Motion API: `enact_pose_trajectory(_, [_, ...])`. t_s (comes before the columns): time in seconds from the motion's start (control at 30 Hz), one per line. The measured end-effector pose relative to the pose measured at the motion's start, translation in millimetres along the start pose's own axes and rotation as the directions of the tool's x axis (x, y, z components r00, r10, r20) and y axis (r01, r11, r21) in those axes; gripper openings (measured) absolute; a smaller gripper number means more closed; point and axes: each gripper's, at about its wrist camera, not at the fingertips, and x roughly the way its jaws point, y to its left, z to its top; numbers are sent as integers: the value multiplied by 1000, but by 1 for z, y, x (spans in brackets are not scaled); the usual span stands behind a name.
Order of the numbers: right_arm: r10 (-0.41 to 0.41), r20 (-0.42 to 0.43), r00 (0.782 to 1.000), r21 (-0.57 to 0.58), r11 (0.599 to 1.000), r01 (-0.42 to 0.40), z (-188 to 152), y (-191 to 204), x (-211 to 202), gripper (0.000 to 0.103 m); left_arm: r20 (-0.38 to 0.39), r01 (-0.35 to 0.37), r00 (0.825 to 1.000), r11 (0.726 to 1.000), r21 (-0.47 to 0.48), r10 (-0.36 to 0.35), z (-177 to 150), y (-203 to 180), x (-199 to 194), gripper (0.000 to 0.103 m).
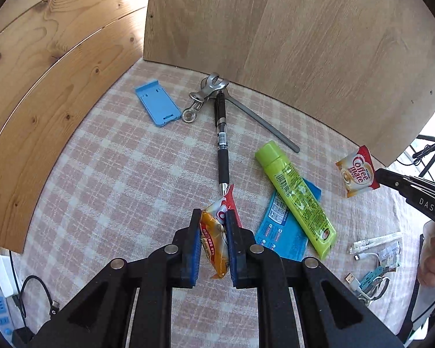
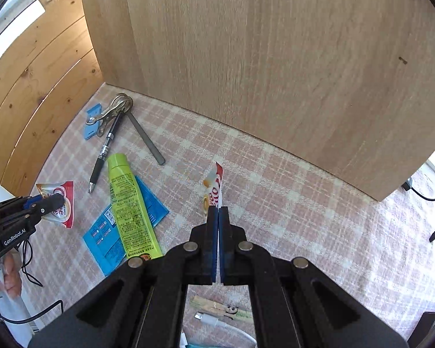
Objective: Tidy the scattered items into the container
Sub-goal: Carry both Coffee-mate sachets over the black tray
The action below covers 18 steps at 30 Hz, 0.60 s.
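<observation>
Left wrist view: the left hand-held gripper is seen clenched on a creamer sachet, which is pinched between the blue pads and stands on edge, its red end poking out toward 12 o'clock.

Just beyond the sachet's tip, a black pen is laid on the checked table, running toward 12 o'clock. At 2 o'clock a green tube is found lying across a blue packet. At the far end of the pen a metal tool is noted, and at 11 o'clock a blue phone stand. At 3 o'clock a second Coffee-mate sachet is held up off the table by the right hand-held gripper. Cables are seen at 4 o'clock.

Right wrist view: the right hand-held gripper is seen closed on the thin edge of that second sachet, which rises toward 12 o'clock. The wooden boards stand behind. No container can be made out.
</observation>
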Motion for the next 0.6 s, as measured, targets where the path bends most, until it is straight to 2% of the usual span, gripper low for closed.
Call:
enact_pose_trajectory(0.13, [-11,45,999,45,999,9,-13,-18,-36,1,30,15,999,1000,15,-15,-1,-15,-21,14])
enact_pose_trajectory(0.3, [-40,117,992,106,994,27,-37,-41,-91,1,58,49,997,997,61,-53,-4,-53,-43,14])
enact_pose_trajectory(0.43, [-72,173,982,170,985,42,-63,-71,-137,1,64,84,994,989,126,-93,-12,-99,-63,14])
enact_pose_trajectory(0.6, [-144,206,968,281,956,82,-109,-126,-187,1,53,153,984,963,223,-169,-28,-174,-77,14])
